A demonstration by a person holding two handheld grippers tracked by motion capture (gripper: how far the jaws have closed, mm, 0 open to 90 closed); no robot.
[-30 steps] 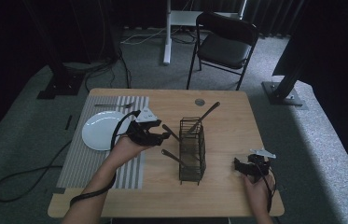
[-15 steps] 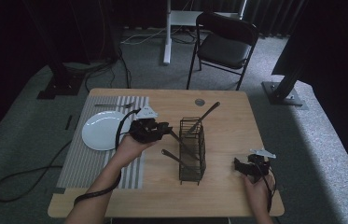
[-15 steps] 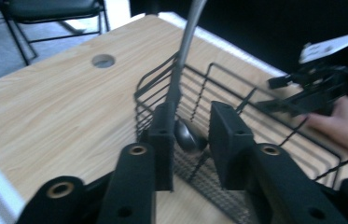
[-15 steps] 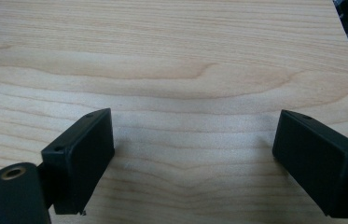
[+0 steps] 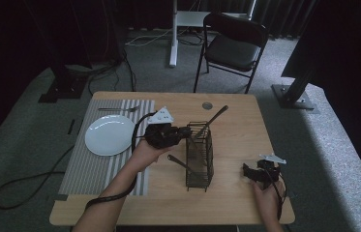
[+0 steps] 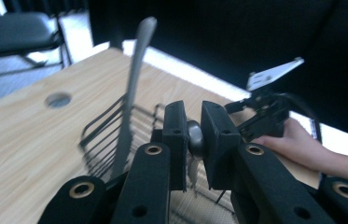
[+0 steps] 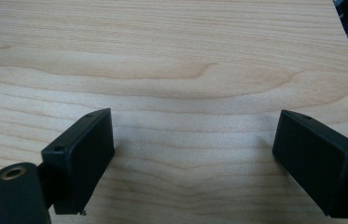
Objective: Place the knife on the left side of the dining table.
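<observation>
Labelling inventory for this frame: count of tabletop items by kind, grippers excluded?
Plate: 1
Striped placemat: 1
Wire caddy: 1
Metal utensils: 4 (one on the placemat, two loose in the caddy, one clamped by the left hand-held gripper)
Total: 7

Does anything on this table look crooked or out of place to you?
Nothing is spilled or broken. The utensils lean askew: one handle juts out over the top of the wire caddy, another pokes out through its side. The left gripper is clamped on the rounded end of a third utensil. A fork lies beyond the plate.
</observation>
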